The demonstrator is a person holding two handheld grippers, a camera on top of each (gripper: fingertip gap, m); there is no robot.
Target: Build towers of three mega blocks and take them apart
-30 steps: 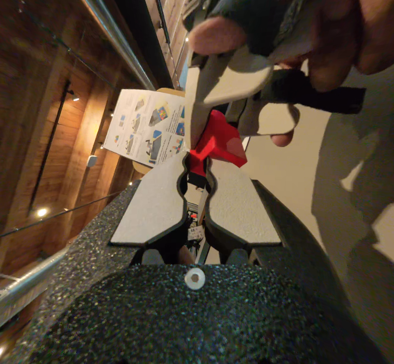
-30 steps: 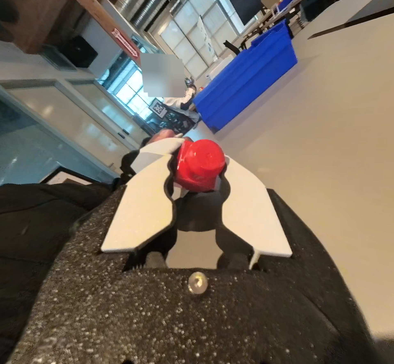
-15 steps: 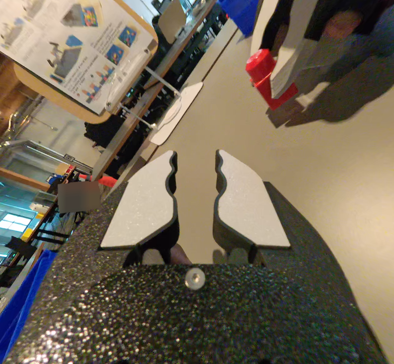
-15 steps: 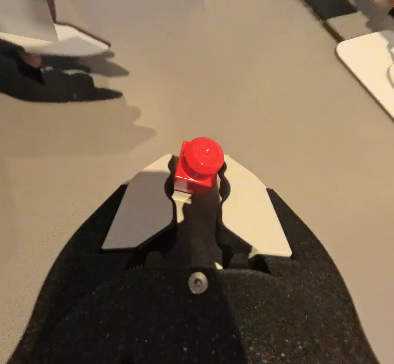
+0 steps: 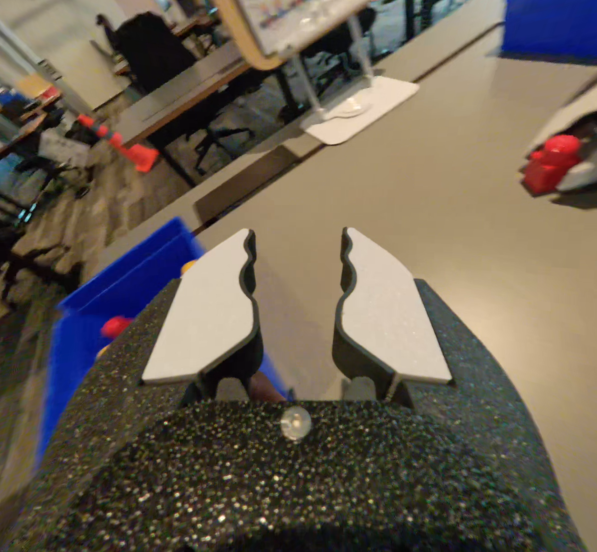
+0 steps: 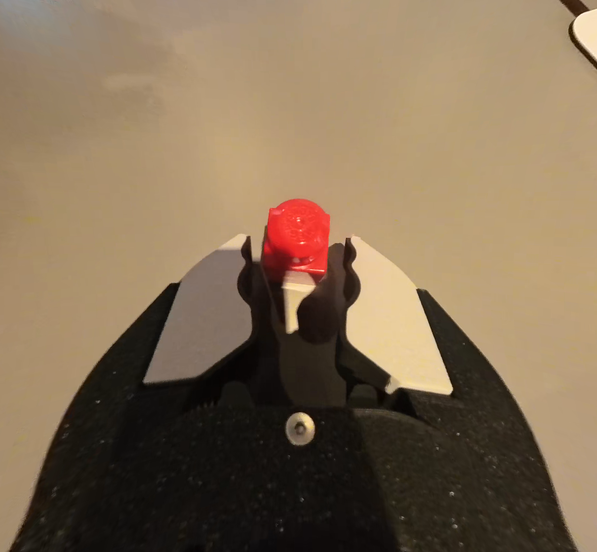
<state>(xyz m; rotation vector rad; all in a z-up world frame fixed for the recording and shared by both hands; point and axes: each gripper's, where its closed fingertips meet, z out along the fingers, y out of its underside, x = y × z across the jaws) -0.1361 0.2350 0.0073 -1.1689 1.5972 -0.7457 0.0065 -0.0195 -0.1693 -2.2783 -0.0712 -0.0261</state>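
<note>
- The right gripper (image 6: pixel 298 240) is hovering low over the beige table (image 6: pixel 420 148), and the red block (image 6: pixel 295 240) is sitting between its fingertips with its 1 stud facing the camera.
- Its jaws are standing fairly wide: a dark gap is showing on each side of the block, so it looks released rather than pinched, though contact on the left side cannot be ruled out.
- In the left wrist view, the same red block (image 5: pixel 550 166) is appearing at the far right, seemingly resting on the table beside the right gripper's pale fingers.
- The left gripper (image 5: pixel 297 240) is hanging wide and empty, well apart from that block, near a blue bin (image 5: pixel 106 297) at the table's edge holding more coloured blocks.
- Risk: if the right gripper is lifting away while 1 finger is brushing the block, it could be tipping or dragging it off its spot.
- Risk: reaching into the bin, the left gripper's spread fingers could be catching the bin wall or nudging neighbouring blocks.
</note>
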